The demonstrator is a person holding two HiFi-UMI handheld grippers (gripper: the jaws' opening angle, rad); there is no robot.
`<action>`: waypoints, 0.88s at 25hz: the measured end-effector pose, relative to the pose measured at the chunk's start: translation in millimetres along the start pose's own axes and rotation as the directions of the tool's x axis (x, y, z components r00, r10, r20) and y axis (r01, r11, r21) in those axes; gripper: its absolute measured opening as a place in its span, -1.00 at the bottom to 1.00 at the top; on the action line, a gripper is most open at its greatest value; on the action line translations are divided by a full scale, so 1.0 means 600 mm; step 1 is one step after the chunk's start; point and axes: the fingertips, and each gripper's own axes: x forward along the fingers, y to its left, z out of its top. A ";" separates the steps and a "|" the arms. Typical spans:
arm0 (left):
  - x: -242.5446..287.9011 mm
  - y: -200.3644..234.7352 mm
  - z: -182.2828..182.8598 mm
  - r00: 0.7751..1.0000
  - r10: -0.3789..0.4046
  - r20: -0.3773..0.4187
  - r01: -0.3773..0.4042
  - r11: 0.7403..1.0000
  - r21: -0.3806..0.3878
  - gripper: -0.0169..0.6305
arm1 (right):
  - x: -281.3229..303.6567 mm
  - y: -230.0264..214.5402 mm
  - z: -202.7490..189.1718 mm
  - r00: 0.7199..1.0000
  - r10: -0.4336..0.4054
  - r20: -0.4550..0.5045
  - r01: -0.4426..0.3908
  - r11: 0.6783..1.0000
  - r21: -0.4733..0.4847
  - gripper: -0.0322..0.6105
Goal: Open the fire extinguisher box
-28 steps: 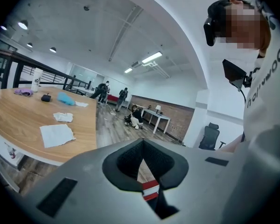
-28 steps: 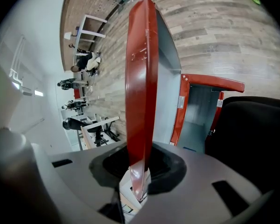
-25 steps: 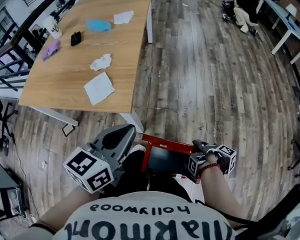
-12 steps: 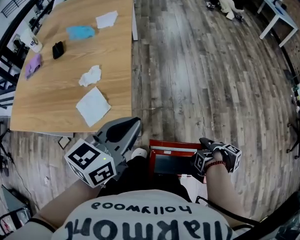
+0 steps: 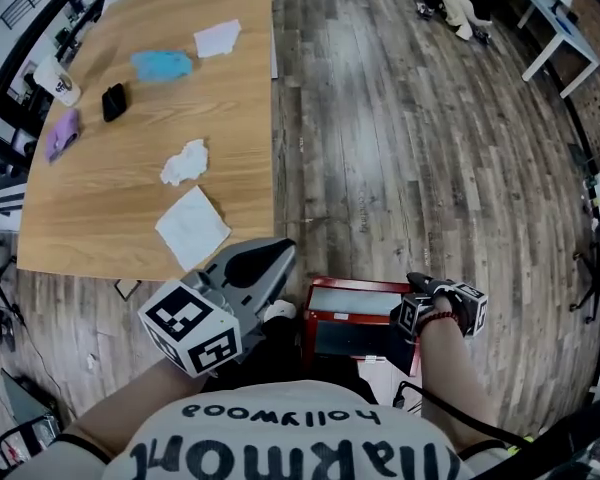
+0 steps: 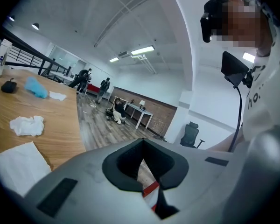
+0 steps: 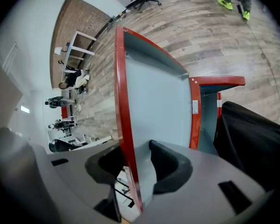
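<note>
Over at the left of the head view, a light wooden table (image 5: 130,208) carries a white paper cup (image 5: 58,80), a small black object (image 5: 114,100), a purple cloth (image 5: 62,133), a blue cloth (image 5: 162,65), a crumpled white tissue (image 5: 185,162) and a flat white napkin (image 5: 192,228). Just below the table's near edge hangs the grey left gripper (image 5: 265,260), held above the grey wood-plank floor (image 5: 430,148). Its own view shows its dark pads (image 6: 170,169) drawn together at the tips, with nothing gripped between them.

Right of it, the red metal fire extinguisher box (image 5: 352,318) stands on the floor close to the person's legs. In the right gripper view, the box's red-rimmed door with a grey inner face (image 7: 158,101) is swung out from the box body (image 7: 210,115), to which it is hinged.

Farthest right, the right gripper (image 5: 425,293) sits at the box's right side. Its jaws are opening, and the door's red free edge (image 7: 123,125) stands between them, with one pad (image 7: 170,167) standing a little clear of the grey face.
</note>
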 end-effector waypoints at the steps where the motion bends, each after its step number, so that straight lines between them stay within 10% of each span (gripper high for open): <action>1: 0.000 0.006 0.001 1.000 0.003 0.001 -0.003 1.000 0.000 -0.93 | 0.007 0.003 0.002 1.000 -0.007 0.003 0.007 1.000 0.001 -0.40; 22: -0.031 0.077 0.000 0.995 0.102 -0.022 -0.102 0.994 -0.024 -0.93 | 0.101 0.043 0.021 0.985 -0.168 0.021 0.168 0.986 0.006 -0.27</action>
